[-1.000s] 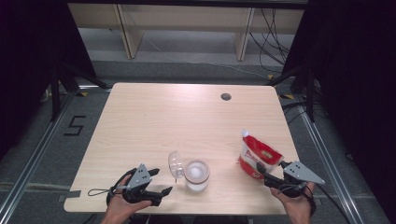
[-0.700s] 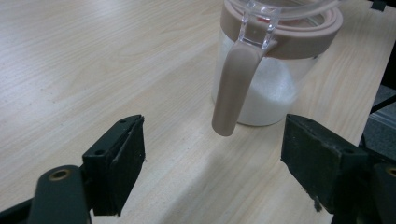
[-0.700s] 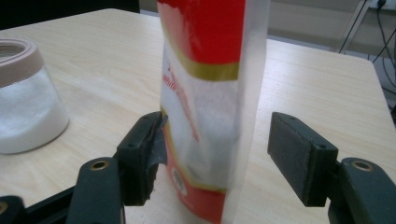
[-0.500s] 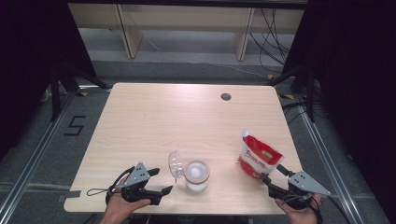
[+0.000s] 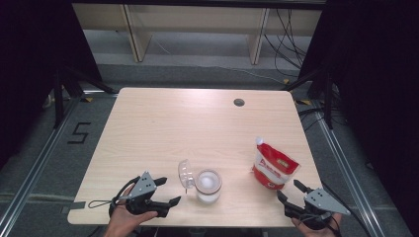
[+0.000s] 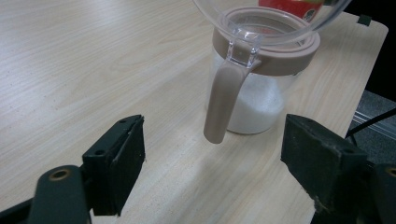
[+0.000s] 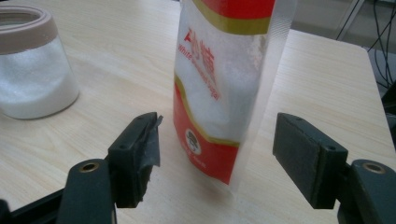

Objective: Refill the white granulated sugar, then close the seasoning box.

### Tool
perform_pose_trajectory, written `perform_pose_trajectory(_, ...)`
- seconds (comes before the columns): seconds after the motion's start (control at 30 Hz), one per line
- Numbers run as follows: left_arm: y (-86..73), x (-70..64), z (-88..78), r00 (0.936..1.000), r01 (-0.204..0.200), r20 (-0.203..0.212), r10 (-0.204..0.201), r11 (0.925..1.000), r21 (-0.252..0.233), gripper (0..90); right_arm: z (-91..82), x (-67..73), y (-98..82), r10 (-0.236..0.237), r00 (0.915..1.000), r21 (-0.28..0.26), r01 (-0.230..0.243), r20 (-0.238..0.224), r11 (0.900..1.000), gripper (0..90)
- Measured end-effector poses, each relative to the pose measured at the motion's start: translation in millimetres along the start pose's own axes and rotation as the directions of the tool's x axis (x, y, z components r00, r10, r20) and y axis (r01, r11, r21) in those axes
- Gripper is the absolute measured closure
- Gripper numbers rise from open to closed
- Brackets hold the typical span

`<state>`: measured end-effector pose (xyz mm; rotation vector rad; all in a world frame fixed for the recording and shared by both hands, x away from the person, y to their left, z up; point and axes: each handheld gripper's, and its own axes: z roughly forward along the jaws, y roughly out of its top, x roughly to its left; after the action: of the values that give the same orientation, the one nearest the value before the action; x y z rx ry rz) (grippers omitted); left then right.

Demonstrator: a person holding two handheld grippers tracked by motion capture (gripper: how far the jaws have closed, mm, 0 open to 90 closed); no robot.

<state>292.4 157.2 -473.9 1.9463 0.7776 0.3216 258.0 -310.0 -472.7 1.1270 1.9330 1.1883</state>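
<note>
Both tongs, left (image 5: 167, 191) and right (image 5: 291, 191), are gaping empty, flanking the lid-open sugar jar (image 5: 208, 186) and upright sugar pouch (image 5: 273, 165) for refilling.

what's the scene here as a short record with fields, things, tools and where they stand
surface: light wood table, small dark round hole near its far edge
jar: clear jar part full of white grains, tan rim, hinged clear lid flipped open, tan latch hanging down
pouch: red and white pouch with a spout, standing upright, to the right of the jar
left tool: left tool open, aimed at the jar, touching nothing
right tool: right tool open, jaws have just been opening, short of the pouch, nothing between them
</note>
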Motion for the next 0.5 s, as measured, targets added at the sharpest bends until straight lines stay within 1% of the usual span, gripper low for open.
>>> perform_pose_trajectory(0.03,0.0,-0.5,0.5,1.0,0.008,0.006,-0.008,0.9999,-0.007,21.2,0.1,-0.7,0.0,-0.013,0.9999,-0.003,0.013,0.002,1.0,32.3)
perform_pose_trajectory(0.07,0.4,-0.7,-0.2,1.0,0.001,0.002,-0.001,1.0,-0.001,21.2,-0.2,-1.3,-0.1,-0.022,0.9997,-0.002,0.022,0.009,1.0,32.2)
perform_pose_trajectory(0.1,0.9,-1.4,-0.1,1.0,0.006,0.005,-0.006,1.0,0.002,21.2,0.0,-0.7,-0.1,-0.013,0.9999,0.003,0.013,-0.002,1.0,32.3)
perform_pose_trajectory(0.13,1.9,-1.9,-0.5,1.0,-0.001,-0.002,0.001,1.0,0.002,21.4,1.1,-0.7,-0.5,-0.019,0.9998,0.006,0.019,-0.011,1.0,32.3)
perform_pose_trajectory(0.17,3.2,-2.8,-1.1,1.0,-0.005,-0.003,0.005,1.0,0.006,22.0,1.3,0.0,-0.8,-0.016,0.9998,0.022,0.016,-0.012,1.0,32.3)
perform_pose_trajectory(0.2,3.2,-2.8,-1.1,1.0,-0.005,-0.003,0.005,1.0,0.006,22.6,1.3,0.0,-0.8,-0.016,0.9998,0.022,0.016,-0.012,1.0,32.3)
perform_pose_trajectory(0.23,4.9,-3.4,-0.8,0.9998,-0.018,0.001,0.018,0.9997,0.015,22.9,2.2,-0.6,-0.8,-0.039,0.9991,0.031,0.039,-0.018,0.999,32.3)
perform_pose_trajectory(0.27,5.2,-3.8,-0.6,0.9998,-0.019,0.003,0.019,0.9997,0.015,23.6,1.7,-0.1,-0.9,-0.032,0.9994,0.034,0.033,-0.015,0.999,32.3)
perform_pose_trajectory(0.3,5.5,-3.4,-0.3,0.9995,-0.029,0.013,0.028,0.9995,0.015,24.8,2.0,-0.7,-0.7,-0.037,0.9991,0.028,0.038,-0.021,0.999,32.3)
perform_pose_trajectory(0.33,5.5,-3.4,-0.3,0.9995,-0.029,0.013,0.028,0.9995,0.015,26.2,2.0,-0.7,-0.7,-0.037,0.9991,0.028,0.038,-0.021,0.999,32.3)
perform_pose_trajectory(0.37,4.7,-4.9,0.4,0.9999,-0.011,0.012,0.011,0.9998,0.017,28.6,2.9,-1.2,-1.8,-0.036,0.9992,0.032,0.037,-0.018,0.999,32.2)
perform_pose_trajectory(0.4,4.8,-4.6,0.3,0.9998,-0.016,0.01,0.015,0.9997,0.017,31.0,2.5,-1.3,-1.6,-0.029,0.9993,0.039,0.03,-0.021,0.999,32.1)
perform_pose_trajectory(0.43,4.9,-4.8,0.0,0.9999,-0.008,0.013,0.008,0.9998,0.019,34.3,3.2,-2.9,-1.5,-0.048,0.9988,0.022,0.048,-0.005,0.999,32.0)
perform_pose_trajectory(0.47,5.2,-5.1,-0.1,0.9999,-0.005,0.016,0.005,0.9999,0.013,38.3,2.7,-2.6,-1.6,-0.034,0.9993,0.033,0.034,-0.013,0.999,32.0)
perform_pose_trajectory(0.5,5.9,-4.6,-1.3,0.9996,-0.024,0.012,0.024,0.9996,0.015,43.3,2.5,-2.8,-1.8,-0.03,0.9993,0.038,0.031,-0.022,0.999,32.0)
